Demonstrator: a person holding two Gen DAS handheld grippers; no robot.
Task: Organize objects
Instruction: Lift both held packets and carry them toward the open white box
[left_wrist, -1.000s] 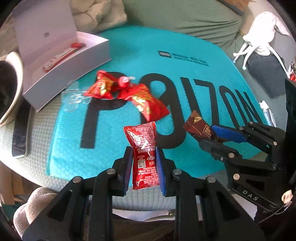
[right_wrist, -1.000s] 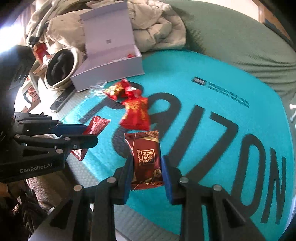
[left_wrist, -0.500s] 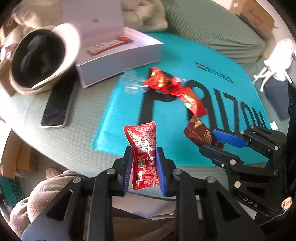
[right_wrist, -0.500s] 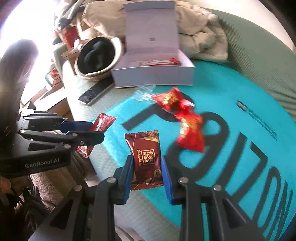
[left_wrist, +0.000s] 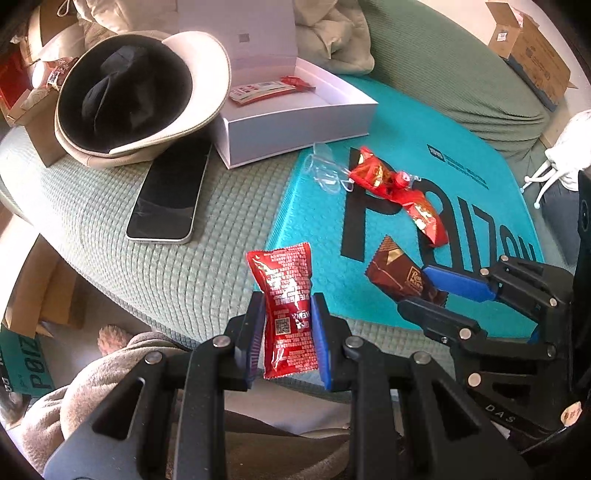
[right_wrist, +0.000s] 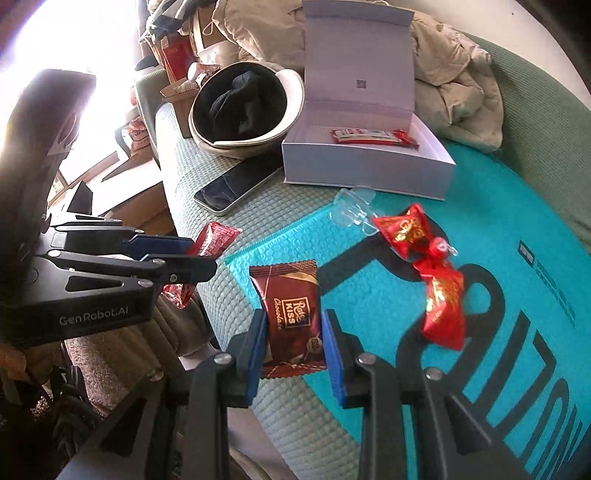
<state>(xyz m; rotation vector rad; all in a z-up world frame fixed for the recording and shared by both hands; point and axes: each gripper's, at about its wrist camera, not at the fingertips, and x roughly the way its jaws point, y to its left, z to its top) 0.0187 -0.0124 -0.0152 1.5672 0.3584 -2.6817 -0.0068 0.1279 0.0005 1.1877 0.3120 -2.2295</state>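
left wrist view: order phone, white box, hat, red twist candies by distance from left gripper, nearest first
From the left gripper, which holds a red sachet:
1. Phone, up-left on the green quilt.
2. Red twist candies, up-right on the teal mat; too close to call against the phone.
3. White box, past the mat's corner.
4. Hat, far left beside the box.

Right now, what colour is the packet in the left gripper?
Red with white print, on the ketchup-style packet; clearest in the left wrist view.

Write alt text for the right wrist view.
The right gripper grips a brown chocolate packet above a teal mat. Beyond lie red candies and an open white box; the left gripper holds a red packet.
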